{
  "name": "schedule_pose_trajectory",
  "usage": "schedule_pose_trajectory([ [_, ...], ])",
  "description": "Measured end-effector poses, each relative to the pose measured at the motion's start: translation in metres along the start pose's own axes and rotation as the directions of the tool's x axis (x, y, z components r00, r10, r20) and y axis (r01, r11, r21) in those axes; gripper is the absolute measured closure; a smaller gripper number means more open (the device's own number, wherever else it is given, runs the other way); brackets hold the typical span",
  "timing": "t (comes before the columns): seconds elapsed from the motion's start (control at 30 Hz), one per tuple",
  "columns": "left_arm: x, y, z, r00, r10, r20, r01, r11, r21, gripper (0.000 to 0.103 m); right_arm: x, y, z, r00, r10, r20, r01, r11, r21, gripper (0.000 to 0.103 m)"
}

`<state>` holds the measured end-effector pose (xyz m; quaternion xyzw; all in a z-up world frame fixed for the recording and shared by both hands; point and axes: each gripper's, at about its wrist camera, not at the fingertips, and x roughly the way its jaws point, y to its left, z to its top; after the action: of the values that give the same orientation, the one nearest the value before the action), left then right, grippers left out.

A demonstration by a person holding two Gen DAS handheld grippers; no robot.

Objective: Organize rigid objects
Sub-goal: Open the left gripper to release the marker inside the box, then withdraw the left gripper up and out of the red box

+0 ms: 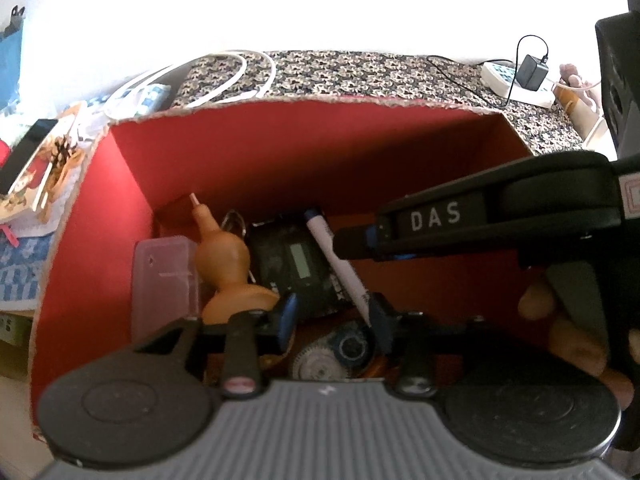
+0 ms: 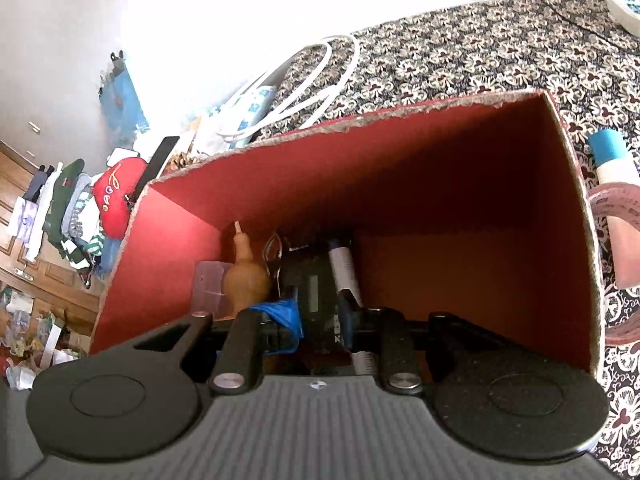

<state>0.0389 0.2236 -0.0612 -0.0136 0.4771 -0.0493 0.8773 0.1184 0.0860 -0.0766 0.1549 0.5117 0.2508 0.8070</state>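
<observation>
A red cardboard box [image 1: 280, 104] [image 2: 360, 120] stands open on a patterned cloth. Inside lie a tan gourd [image 1: 224, 264] [image 2: 244, 276], a clear plastic case [image 1: 164, 280], a black device with a small screen [image 1: 296, 264] [image 2: 312, 280] and a white marker [image 1: 340, 268] [image 2: 344, 268]. My left gripper [image 1: 334, 318] is open low in the box, above a clear geared tape dispenser [image 1: 340, 354]; the marker's near end rests by its right finger. My right gripper [image 1: 354, 244] [image 2: 318, 318] reaches in from the right over the marker, jaws slightly apart, nothing seen pinched.
The patterned cloth [image 1: 360, 72] carries white cables [image 1: 240, 76] and a power strip with a black adapter [image 1: 520, 76]. A book with a phone [image 1: 32, 168] lies left of the box. A blue-capped tube [image 2: 612, 160] and a pink roll [image 2: 616, 240] lie to its right.
</observation>
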Motion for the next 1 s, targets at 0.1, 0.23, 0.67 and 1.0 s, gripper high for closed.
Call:
schedule_pose_trajectory([
  [0.1,-0.003,-0.001,0.001,1.000,0.014,0.010,-0.014,1.000,0.001,0.044,-0.006,0.002,-0.001,0.999,0.003,0.041,-0.003,1.000,-0.016,0.098],
  [0.23,-0.015,-0.009,-0.001,0.995,0.085,0.054,-0.087,0.996,0.032,0.041,-0.016,0.004,-0.005,0.994,0.004,0.112,0.000,1.000,-0.031,0.098],
  [0.67,-0.045,0.002,0.001,0.987,0.142,0.069,-0.143,0.990,0.005,0.032,-0.062,0.017,-0.030,0.972,0.044,0.232,-0.038,0.999,-0.027,0.097],
  [1.0,-0.066,-0.010,-0.003,0.981,0.152,0.122,-0.157,0.987,0.039,0.017,-0.095,0.008,-0.053,0.956,0.054,0.289,-0.053,0.999,-0.010,0.097],
])
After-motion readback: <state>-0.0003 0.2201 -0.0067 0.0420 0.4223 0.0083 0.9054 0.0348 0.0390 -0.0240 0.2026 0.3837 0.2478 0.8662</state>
